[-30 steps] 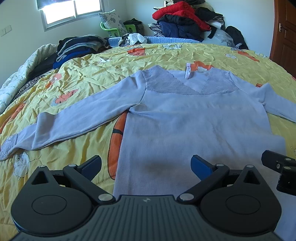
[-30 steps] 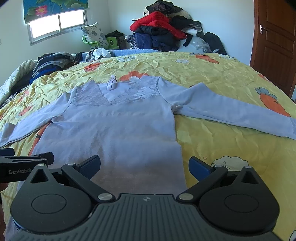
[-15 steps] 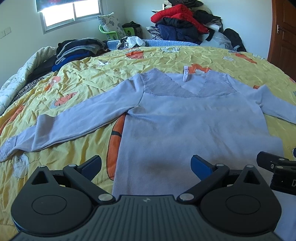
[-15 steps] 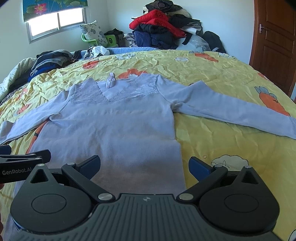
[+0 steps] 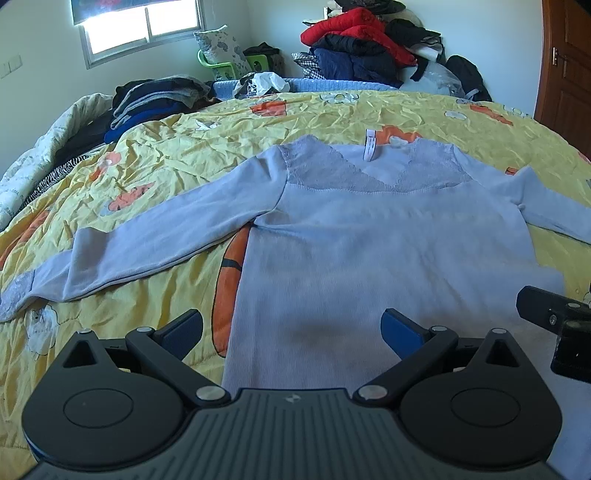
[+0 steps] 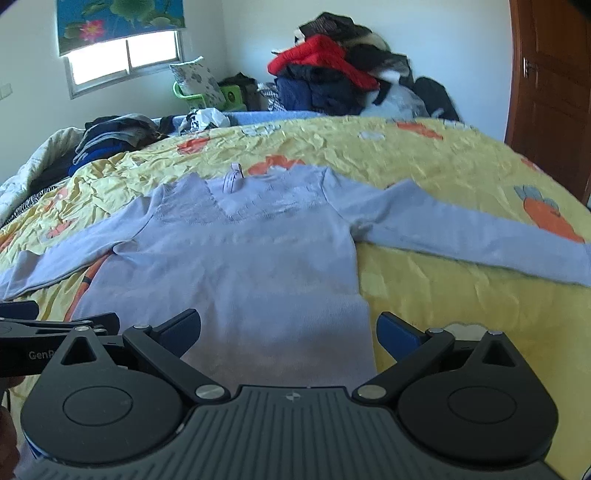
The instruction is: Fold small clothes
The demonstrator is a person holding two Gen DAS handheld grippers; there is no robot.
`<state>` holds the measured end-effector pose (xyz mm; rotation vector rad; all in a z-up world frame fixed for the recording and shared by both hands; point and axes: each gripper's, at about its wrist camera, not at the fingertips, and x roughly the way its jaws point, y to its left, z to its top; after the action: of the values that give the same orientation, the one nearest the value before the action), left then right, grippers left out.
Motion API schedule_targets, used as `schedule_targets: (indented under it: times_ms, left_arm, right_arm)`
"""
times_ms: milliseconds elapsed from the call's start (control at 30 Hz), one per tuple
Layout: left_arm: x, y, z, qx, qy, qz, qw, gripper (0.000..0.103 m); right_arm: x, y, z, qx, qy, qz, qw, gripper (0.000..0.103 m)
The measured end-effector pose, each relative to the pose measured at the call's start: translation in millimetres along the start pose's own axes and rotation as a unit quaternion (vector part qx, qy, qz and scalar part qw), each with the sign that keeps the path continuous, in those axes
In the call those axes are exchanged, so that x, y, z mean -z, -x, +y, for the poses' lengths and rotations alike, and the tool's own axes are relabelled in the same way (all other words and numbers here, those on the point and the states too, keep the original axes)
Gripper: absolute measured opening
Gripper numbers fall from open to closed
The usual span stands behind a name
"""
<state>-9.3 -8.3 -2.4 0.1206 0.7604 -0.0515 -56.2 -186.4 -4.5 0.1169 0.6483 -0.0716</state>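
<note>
A pale lavender long-sleeved top lies flat on the yellow bedspread, collar away from me, both sleeves spread out sideways. It also shows in the right wrist view. My left gripper is open and empty above the left part of the hem. My right gripper is open and empty above the right part of the hem. The right gripper's body shows at the right edge of the left wrist view. The hem itself is hidden behind the gripper bodies.
A heap of red and dark clothes stands beyond the far edge of the bed. A stack of folded dark clothes lies at the far left. A wooden door is on the right. A window is on the back wall.
Both grippers have drawn back and risen slightly, so the top sits a little lower and farther in view. Both stay open and empty. The top has not moved.
</note>
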Motion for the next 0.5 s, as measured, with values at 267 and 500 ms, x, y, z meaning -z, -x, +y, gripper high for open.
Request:
schedule_targets:
  times_ms: [267,500]
  left_arm:
    - [0.9,-1.7,0.7,-0.001,0.006,0.001,1.0000,0.103]
    - [2.1,-3.5,-0.6,-0.002,0.004,0.001,1.0000,0.103]
  right_arm:
    - [1.7,-2.0,2.1,-0.001,0.006,0.001,1.000,0.103]
    - [3.0,-3.0,-0.6,0.005,-0.002,0.003,1.000,0.102]
